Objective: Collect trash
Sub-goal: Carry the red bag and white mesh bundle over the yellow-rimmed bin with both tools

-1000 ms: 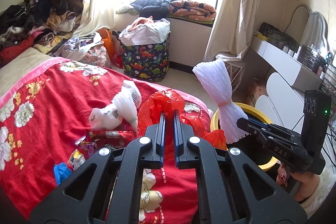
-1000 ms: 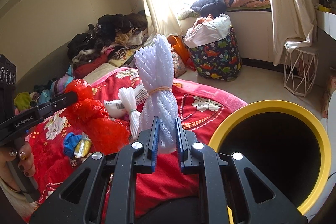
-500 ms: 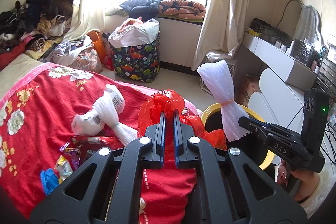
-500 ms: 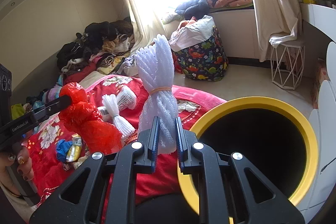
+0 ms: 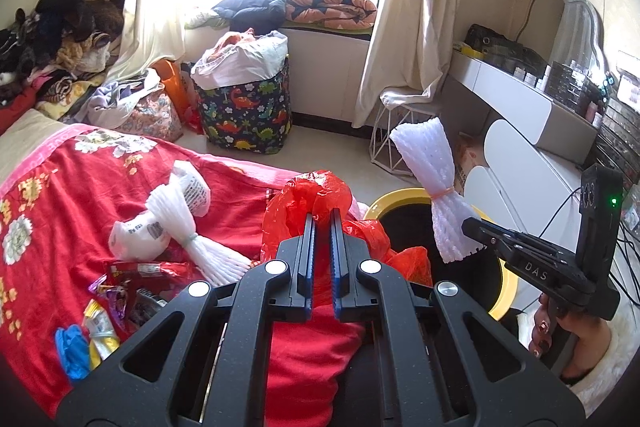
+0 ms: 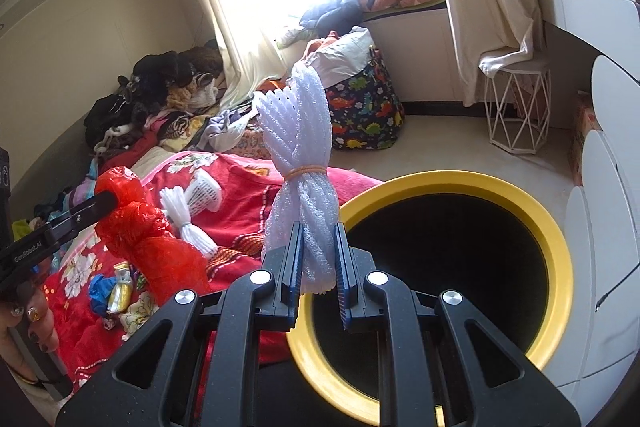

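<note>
- The left gripper point(image 5: 322, 217) sits at the bottom centre of the left wrist view, its jaws pinched tight on a crumpled red plastic bag point(image 5: 316, 195) that bulges above and to both sides of the fingertips.
- In the right wrist view that same bag hangs at the left edge of the frame from the left gripper's tip, above the red floral bedspread point(image 6: 240, 187).
- The right gripper point(image 6: 317, 227) fills the bottom centre of its own view, jaws clamped on the lower end of a white foam net bundle point(image 6: 298, 147) tied at the waist with an orange rubber band point(image 6: 306, 171); the bundle stands upright above the fingers.
- A round bin with a yellow rim point(image 6: 556, 239) and a dark inside takes up the lower right of the right wrist view, just right of the held bundle.
- In the left wrist view the bin shows at centre right, partly behind the bundle and the right gripper, whose handle a hand point(image 5: 560, 331) grips at the lower right edge.
- More trash lies on the bedspread at the left of the left wrist view: a second tied white foam net point(image 5: 188, 227), a white printed bag point(image 5: 136, 235), bright snack wrappers point(image 5: 132, 283) and something blue point(image 5: 72, 349).
- A dinosaur-print hamper point(image 5: 248, 107) stands on the floor at upper centre, under the window.
</note>
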{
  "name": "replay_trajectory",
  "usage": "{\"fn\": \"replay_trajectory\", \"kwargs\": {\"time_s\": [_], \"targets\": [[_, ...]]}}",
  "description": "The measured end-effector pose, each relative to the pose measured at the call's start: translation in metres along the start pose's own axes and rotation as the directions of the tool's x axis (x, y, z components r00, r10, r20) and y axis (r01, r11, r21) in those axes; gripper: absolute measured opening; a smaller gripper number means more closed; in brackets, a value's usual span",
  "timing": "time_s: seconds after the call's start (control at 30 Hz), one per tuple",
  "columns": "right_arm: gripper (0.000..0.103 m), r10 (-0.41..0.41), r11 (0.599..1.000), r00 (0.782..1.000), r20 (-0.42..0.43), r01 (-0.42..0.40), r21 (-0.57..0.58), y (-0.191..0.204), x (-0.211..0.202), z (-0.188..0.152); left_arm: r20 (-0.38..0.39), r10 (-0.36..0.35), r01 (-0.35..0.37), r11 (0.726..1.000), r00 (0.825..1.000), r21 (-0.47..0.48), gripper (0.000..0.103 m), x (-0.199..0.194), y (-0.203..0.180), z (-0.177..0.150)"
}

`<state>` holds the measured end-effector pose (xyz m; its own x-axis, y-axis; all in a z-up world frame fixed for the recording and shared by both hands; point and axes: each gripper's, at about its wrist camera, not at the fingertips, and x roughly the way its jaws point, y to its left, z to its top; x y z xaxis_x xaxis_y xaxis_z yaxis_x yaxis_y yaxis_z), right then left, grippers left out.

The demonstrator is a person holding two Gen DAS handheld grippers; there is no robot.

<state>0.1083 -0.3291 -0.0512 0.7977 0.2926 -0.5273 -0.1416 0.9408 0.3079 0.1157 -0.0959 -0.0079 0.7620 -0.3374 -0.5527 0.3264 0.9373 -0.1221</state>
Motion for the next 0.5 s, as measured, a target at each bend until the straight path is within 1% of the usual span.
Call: {"fn": "replay_trajectory", "kwargs": {"time_s": [0.5], "targets": [[0.015, -0.087, 0.992, 0.996, -0.007, 0.087, 0.09, -0.038, -0.006, -0.005, -0.042, -0.033, 0.035, 0.998, 0.999, 0.046, 0.003, 0.031, -0.026, 0.001]]}}
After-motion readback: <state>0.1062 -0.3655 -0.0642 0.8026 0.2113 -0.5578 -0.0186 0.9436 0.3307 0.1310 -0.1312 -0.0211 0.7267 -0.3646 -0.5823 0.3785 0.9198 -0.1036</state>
